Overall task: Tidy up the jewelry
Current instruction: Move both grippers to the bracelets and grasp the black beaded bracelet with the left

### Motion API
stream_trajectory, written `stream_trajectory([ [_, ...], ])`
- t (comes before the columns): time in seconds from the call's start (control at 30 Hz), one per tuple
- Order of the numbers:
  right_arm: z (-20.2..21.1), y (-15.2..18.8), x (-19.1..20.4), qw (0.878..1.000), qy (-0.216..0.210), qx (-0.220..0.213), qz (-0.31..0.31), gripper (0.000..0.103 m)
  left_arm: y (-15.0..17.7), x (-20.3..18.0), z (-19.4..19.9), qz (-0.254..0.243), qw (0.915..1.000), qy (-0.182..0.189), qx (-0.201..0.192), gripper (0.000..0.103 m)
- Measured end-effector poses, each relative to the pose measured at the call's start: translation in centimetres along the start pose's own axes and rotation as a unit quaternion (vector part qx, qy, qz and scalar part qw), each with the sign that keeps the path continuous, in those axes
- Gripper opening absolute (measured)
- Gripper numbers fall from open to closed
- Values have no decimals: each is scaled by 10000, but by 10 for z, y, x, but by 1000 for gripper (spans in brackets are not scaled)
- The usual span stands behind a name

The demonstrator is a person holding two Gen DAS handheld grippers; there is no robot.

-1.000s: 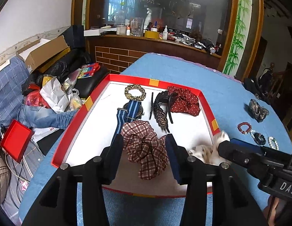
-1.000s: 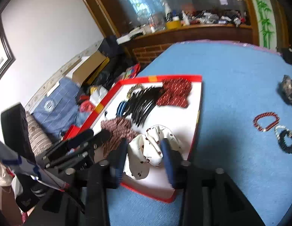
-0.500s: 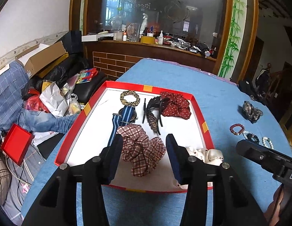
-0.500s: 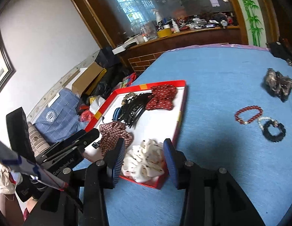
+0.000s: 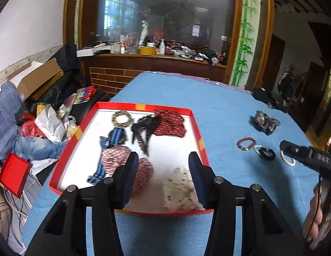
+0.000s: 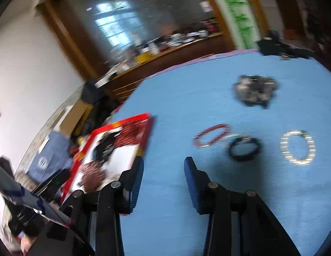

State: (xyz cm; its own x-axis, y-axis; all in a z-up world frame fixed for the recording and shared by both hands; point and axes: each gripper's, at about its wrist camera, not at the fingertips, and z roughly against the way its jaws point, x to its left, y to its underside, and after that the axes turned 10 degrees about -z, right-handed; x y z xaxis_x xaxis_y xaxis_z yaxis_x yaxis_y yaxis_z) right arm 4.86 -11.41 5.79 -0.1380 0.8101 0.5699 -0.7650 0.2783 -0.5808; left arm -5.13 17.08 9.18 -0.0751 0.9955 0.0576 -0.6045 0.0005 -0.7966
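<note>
We are holding the left gripper above the near end of the red-rimmed tray, its jaws standing partly apart with nothing between the pads. Below it in the tray the plaid scrunchie is lying just beside the left pad, and the cream dotted scrunchie is lying by the near right corner. Farther back in the tray we are seeing the striped watch band, the gold-patterned ring, the black hair clips and the red dotted scrunchie, all resting side by side on the white floor of the tray.

We are holding the right gripper over the bare blue tabletop, to the right of the tray; its jaws are closing, and nothing is between them. Beyond its fingertips, well apart from the tray, the red bead bracelet is lying on the tabletop, with the black bracelet just beside it and the pearl bracelet farther right. The dark floral scrunchie is lying farther back. This view is blurred, so we cannot tell finer detail of the bracelets.

In the left view part of the right gripper's body is showing at the right edge, above the pearl bracelet.
</note>
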Motion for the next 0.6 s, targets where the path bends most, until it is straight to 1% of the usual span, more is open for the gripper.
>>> stream_trajectory([
  [0.07,4,-10,-19,9994,268,-71,-219,31,-2,-10,-2,-95,9999,56,26,47],
  [0.1,6,-16,-31,9986,371,-92,-361,30,-3,-16,-4,-150,9998,96,39,47],
  [0.23,23,-32,-71,9942,693,-264,-773,28,-9,-40,-9,-328,9985,414,116,47],
  [0.33,34,-40,-95,9915,787,-338,-978,28,-15,-61,-17,-435,9958,767,230,47],
  [0.43,44,-45,-112,9890,952,-397,-1060,28,-21,-87,-30,-625,9904,1157,430,47],
  [0.47,47,-46,-118,9879,993,-397,-1122,28,-23,-97,-37,-652,9872,1354,540,47],
  [0.57,47,-49,-130,9860,1034,-362,-1254,28,-29,-123,-56,-755,9779,1788,775,47],
  [0.6,47,-49,-133,9855,1022,-352,-1310,28,-30,-132,-62,-792,9761,1844,837,47],
])
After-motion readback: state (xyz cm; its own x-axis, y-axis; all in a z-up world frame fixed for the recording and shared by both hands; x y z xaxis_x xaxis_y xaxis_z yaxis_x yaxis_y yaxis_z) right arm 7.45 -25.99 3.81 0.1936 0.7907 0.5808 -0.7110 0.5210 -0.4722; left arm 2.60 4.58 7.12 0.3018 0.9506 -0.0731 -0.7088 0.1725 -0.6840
